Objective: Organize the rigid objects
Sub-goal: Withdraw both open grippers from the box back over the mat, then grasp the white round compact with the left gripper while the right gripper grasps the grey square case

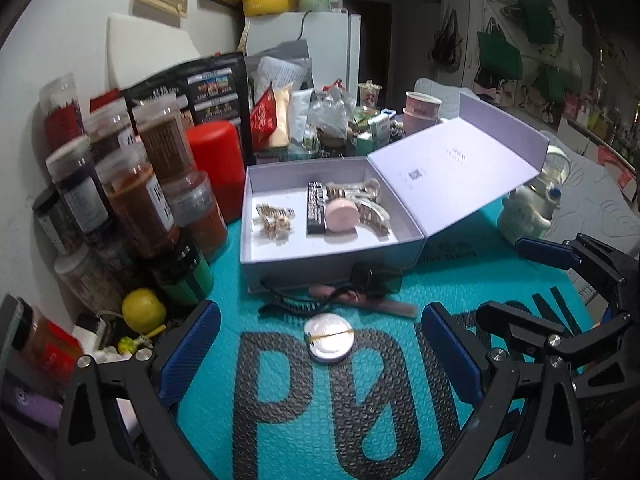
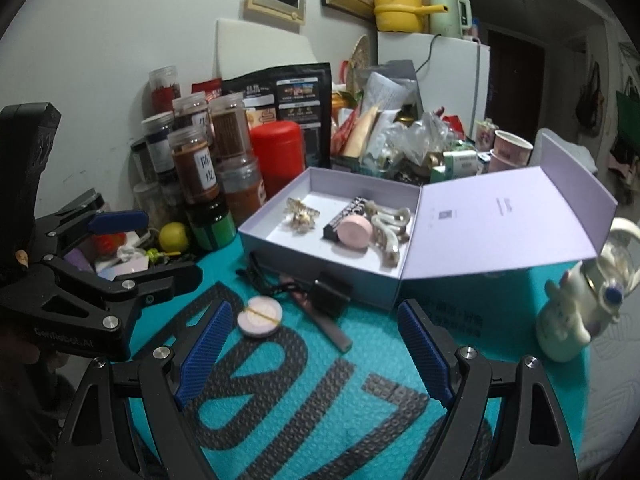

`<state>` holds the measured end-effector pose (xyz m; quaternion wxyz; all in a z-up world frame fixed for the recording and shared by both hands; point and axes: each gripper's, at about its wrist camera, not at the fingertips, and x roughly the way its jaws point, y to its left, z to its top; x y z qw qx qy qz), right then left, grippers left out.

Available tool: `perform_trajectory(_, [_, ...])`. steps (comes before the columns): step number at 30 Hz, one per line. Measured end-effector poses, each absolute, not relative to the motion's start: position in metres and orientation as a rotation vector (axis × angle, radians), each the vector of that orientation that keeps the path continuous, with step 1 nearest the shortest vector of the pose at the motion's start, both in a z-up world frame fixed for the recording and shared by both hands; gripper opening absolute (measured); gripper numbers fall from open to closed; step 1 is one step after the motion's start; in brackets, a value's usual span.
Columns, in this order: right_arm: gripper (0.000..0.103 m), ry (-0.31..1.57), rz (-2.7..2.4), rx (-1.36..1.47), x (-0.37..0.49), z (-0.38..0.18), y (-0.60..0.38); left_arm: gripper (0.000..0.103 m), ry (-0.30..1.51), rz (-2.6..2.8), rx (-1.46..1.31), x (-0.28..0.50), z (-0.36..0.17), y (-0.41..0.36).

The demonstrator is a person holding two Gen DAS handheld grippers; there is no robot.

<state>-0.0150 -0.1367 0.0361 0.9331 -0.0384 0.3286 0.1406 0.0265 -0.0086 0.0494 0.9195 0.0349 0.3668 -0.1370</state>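
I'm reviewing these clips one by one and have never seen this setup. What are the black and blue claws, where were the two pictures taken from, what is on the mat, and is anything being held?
There is no robot arm: a person carries a two-finger gripper in each hand, each with a wide-angle camera looking along its fingers. One picture looks out from the left gripper, the other from the right gripper; each also catches the other at its edge. Both stand open and hold nothing.

On the teal mat sits an open lilac box holding a gold ornament, a pink round case, a black stick and pale hair claws. Still outside, in front of it: a round white compact, a dark comb, a small black case and a flat mauve stick.
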Motion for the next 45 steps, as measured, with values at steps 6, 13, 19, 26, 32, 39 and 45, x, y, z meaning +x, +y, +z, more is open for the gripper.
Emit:
perform_trajectory(6, [0.086, 0.689, 0.306, -0.042, -0.014, 0.023, -0.142, 0.103, 0.779, -0.295, 0.066, 0.026, 0.032, -0.012])
perform_trajectory(13, [0.086, 0.719, 0.315, 0.003, -0.006, 0.006, -0.148, 0.103, 0.805, -0.302, 0.066, 0.029, 0.014, -0.014])
perform_trajectory(19, [0.086, 0.756, 0.304, 0.021, 0.005, -0.009, -0.153, 0.103, 0.852, -0.304, 0.069, 0.038, -0.004, -0.017])
perform_trajectory(26, [0.086, 0.796, 0.284, 0.013, 0.019, -0.023, -0.157, 0.103, 0.885, -0.307, 0.087, 0.049, -0.021, -0.022])
perform_trajectory(32, [0.086, 0.823, 0.288, 0.01, 0.034, -0.031, -0.157, 0.102, 0.925, -0.293, 0.088, 0.062, -0.036, -0.024])
perform_trajectory(39, [0.086, 0.852, 0.295, 0.013, 0.054, -0.039, -0.155, 0.102, 0.967, -0.284, 0.072, 0.077, -0.052, -0.023])
perform_trajectory(45, [0.086, 0.87, 0.307, 0.022, 0.072, -0.043, -0.149, 0.099, 0.998, -0.283, 0.049, 0.088, -0.062, -0.02])
